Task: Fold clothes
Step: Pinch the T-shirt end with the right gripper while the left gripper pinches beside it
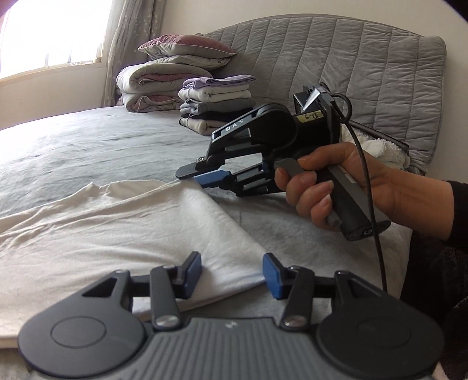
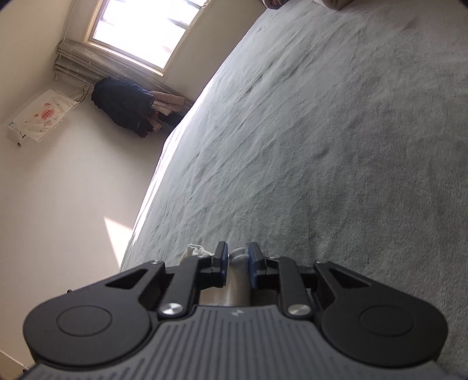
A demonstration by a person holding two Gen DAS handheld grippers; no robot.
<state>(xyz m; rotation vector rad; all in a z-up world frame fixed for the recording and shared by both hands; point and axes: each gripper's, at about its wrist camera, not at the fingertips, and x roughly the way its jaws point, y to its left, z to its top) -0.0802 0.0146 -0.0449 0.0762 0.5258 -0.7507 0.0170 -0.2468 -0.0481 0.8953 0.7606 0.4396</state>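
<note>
A white cloth (image 1: 117, 228) lies spread on the grey bed cover (image 1: 73, 152), one side folded over to a diagonal edge. Low in the left wrist view my left gripper (image 1: 232, 269) stands open. Its blue pads (image 1: 194, 264) sit on either side of the cloth's near corner without pinching it. A hand (image 1: 321, 181) holds my right gripper (image 1: 194, 175) at the cloth's far corner, rolled on its side. In the right wrist view that right gripper (image 2: 237, 255) is nearly closed, with a bunch of white cloth (image 2: 195, 250) pinched between its pads.
A stack of folded clothes (image 1: 216, 102) and folded quilts with a pillow (image 1: 163, 79) stand against the quilted grey headboard (image 1: 351, 64). A white fluffy towel (image 1: 383, 149) lies behind the hand. Beyond the bed's edge (image 2: 175, 152) are bare floor, a dark jacket (image 2: 125, 105) and a window (image 2: 140, 26).
</note>
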